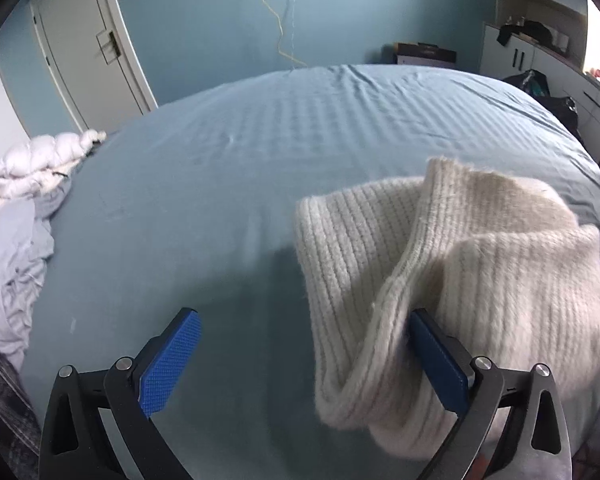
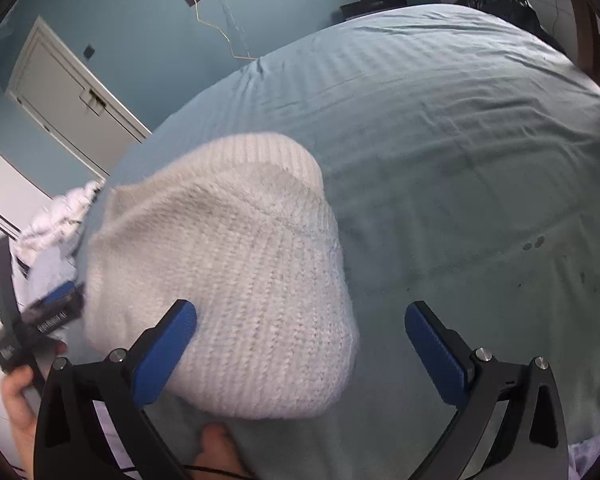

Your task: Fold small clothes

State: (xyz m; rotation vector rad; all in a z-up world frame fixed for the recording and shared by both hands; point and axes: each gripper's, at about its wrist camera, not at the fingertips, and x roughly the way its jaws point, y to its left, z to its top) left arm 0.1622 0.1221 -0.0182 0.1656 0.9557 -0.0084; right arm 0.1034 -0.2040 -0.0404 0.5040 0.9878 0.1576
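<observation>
A cream ribbed knit hat [image 1: 459, 272] lies crumpled on the blue bed sheet [image 1: 240, 168], at the right in the left wrist view. My left gripper [image 1: 303, 356] is open; a fold of the hat drapes against its right finger [image 1: 439, 364], nothing is clamped. In the right wrist view the hat [image 2: 236, 272] lies in front of and left of my right gripper [image 2: 300, 344], which is open, with its left finger [image 2: 164, 356] against the hat's near edge. The left gripper [image 2: 56, 304] shows blurred at the hat's left side.
A white puffy jacket [image 1: 32, 168] and pale grey clothes [image 1: 12, 264] lie at the bed's left edge. A door [image 1: 88, 48] and blue wall stand behind. Cabinets with dark bags [image 1: 539, 80] stand to the right. The sheet [image 2: 459, 160] stretches far and right.
</observation>
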